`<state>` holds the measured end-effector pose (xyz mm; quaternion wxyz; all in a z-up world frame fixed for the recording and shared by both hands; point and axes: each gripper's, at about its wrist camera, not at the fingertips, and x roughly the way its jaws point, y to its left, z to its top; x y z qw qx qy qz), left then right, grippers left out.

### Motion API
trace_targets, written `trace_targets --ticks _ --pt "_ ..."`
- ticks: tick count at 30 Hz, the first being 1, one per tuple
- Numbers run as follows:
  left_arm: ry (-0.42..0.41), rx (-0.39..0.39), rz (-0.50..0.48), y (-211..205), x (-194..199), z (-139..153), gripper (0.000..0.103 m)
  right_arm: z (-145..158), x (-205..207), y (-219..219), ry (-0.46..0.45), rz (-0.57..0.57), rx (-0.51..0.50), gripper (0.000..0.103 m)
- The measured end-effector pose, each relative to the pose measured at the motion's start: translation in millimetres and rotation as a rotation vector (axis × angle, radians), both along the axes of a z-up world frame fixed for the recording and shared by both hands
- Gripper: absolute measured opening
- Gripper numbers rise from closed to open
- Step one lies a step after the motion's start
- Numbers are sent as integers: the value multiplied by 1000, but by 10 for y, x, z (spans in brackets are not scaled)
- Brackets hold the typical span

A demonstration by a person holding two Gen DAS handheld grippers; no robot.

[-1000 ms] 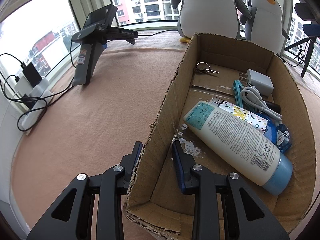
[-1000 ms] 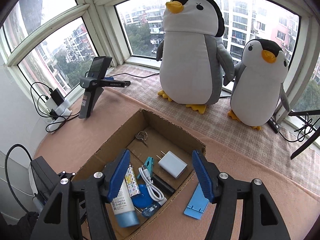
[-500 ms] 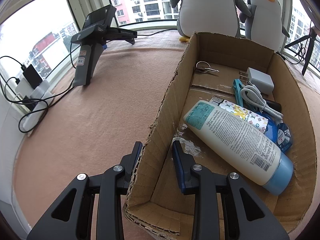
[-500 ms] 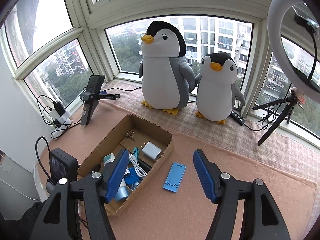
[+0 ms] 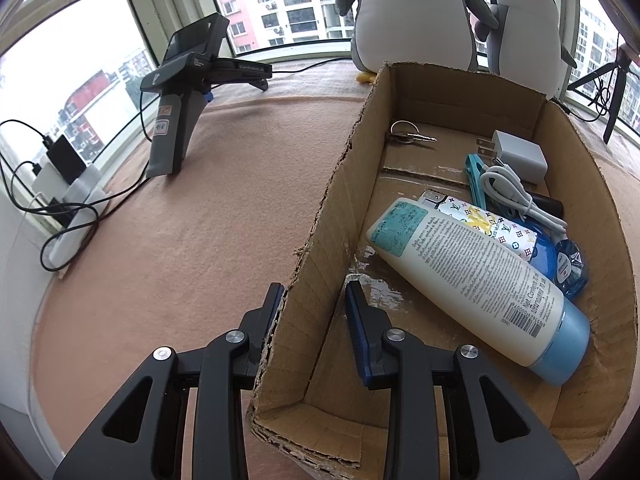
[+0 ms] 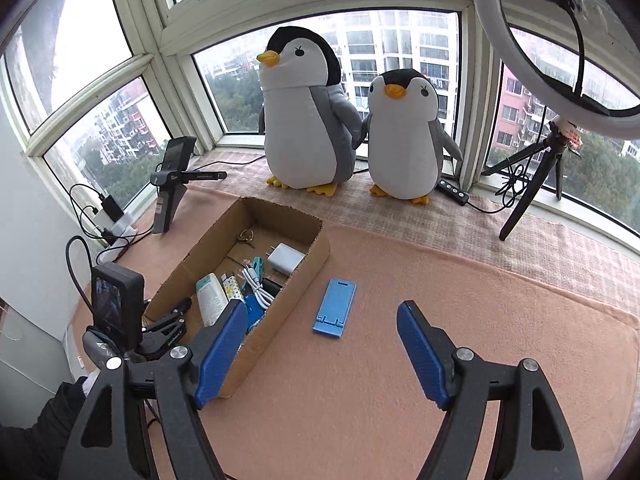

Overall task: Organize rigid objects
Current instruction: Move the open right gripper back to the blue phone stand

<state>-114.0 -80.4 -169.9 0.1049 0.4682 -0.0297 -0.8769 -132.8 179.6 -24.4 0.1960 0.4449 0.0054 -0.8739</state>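
Observation:
A cardboard box [image 5: 340, 200] stands on the tan cloth. It holds a white lotion bottle [image 5: 476, 276], a white charger [image 5: 518, 156], a coiled white cable [image 5: 516, 196], keys [image 5: 408, 134], a teal clip and a patterned lighter. My left gripper [image 5: 314, 292] is shut on the box's near left wall, one finger outside and one inside. In the right wrist view a blue phone stand [image 6: 335, 306] lies flat on the cloth just right of the box [image 6: 316, 252]. My right gripper [image 6: 322, 316] hovers nearer the camera than the stand, its jaws opening with nothing between them.
Two plush penguins [image 6: 304, 120] sit by the window behind the box. A spare gripper on a stand [image 5: 180, 96] and a power strip with cables [image 5: 68, 216] are at the left. A ring light on a tripod [image 6: 540, 160] stands at the back right.
My right gripper has pulled back and up from the box and its jaws have widened; the blue stand now lies farther ahead. The left gripper has kept its grip on the box wall.

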Motion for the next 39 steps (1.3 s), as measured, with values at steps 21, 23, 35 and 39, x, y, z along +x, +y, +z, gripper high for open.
trace_targets --ticks 21,23,35,39 --pt "-1 -2 9 -12 -8 1 31 -1401 -522 -405 -114 -22 142 73" --pt "-1 -2 9 -9 -9 2 31 -1451 -565 -460 -122 -19 159 73" --pt "-1 -2 9 -12 -9 2 31 -1613 -747 -543 -148 -37 250 73" --pt "-1 -2 10 -14 -9 2 31 -1606 -808 -475 -156 -45 250 71"
